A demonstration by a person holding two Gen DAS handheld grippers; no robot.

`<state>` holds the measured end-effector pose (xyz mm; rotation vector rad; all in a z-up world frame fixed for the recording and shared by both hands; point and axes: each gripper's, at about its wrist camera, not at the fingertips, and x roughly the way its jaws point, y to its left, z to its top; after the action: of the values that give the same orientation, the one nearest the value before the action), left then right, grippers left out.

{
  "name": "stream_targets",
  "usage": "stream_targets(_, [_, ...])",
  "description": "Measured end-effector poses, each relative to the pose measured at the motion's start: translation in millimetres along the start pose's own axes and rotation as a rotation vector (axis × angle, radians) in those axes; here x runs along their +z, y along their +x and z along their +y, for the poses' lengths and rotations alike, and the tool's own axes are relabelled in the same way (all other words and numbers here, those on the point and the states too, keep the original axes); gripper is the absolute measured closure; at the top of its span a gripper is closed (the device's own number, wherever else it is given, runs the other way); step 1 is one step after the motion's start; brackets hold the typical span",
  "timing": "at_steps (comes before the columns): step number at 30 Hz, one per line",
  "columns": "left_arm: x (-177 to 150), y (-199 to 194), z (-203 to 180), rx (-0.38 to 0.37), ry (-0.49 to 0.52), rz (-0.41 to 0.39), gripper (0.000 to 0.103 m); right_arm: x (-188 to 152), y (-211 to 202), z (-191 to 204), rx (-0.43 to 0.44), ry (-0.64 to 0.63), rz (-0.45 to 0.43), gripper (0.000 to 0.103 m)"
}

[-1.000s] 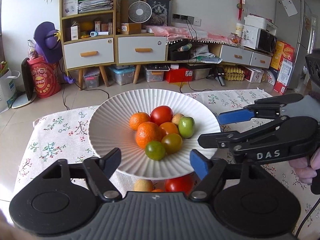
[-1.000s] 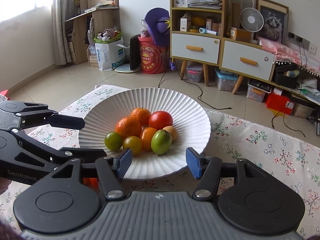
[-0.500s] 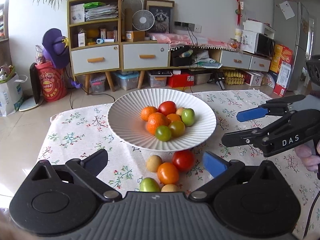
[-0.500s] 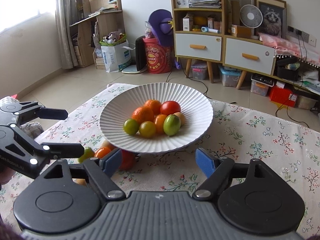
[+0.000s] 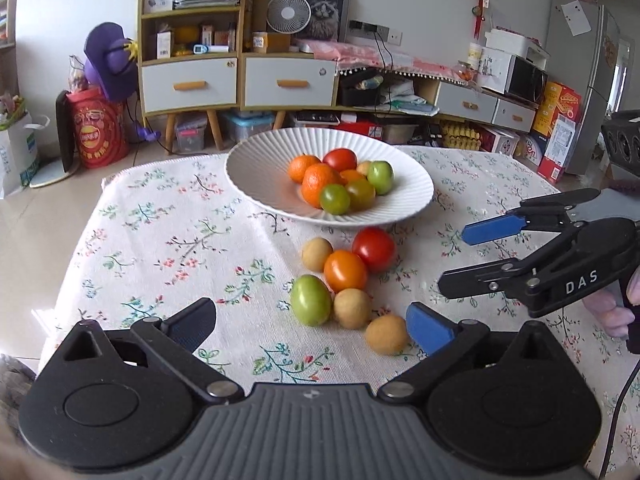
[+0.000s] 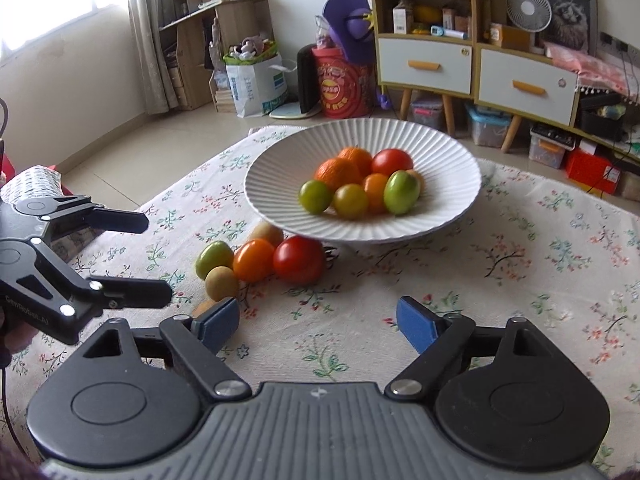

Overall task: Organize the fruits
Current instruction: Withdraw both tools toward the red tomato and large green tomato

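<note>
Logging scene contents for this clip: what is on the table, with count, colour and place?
Ribbed white ceramic plate: one, white, far middle of the table.
Fruits in the plate: about eight; orange, red, green, yellowish, tan; heaped at its centre.
Loose fruits on the cloth: six; one red, one orange, one green, three tan; clustered before the plate.
Floral cotton tablecloth: one, cream, covering the table.
Left hand-held gripper: black, jaws open, empty.
Right hand-held gripper: black, blue pads, jaws closing, nothing between.

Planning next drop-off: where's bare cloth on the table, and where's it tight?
Free: tablecloth left of the white plate, and right of it. Crowded: loose fruit cluster hard against the plate's near rim, between both open grippers.
</note>
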<state>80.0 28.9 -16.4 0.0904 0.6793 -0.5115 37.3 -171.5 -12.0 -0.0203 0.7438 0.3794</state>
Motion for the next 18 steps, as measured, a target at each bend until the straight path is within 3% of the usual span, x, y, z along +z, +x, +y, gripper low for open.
stream_targets(5, [-2.4,4.1,8.4,0.018,-0.003,0.001,0.007,-1.7,4.6,1.9,-0.004,0.001,-0.006,0.035])
stream_targets(11, [-9.6,1.6,26.7,0.018,-0.061,0.013,0.022,-5.4,15.5,2.7,-0.006,-0.003,0.022,0.051])
stream_targets(18, [-18.4,6.5,29.4,0.004,-0.062,0.035,0.038,-1.2,25.0,11.4,-0.015,-0.028,0.011,0.061])
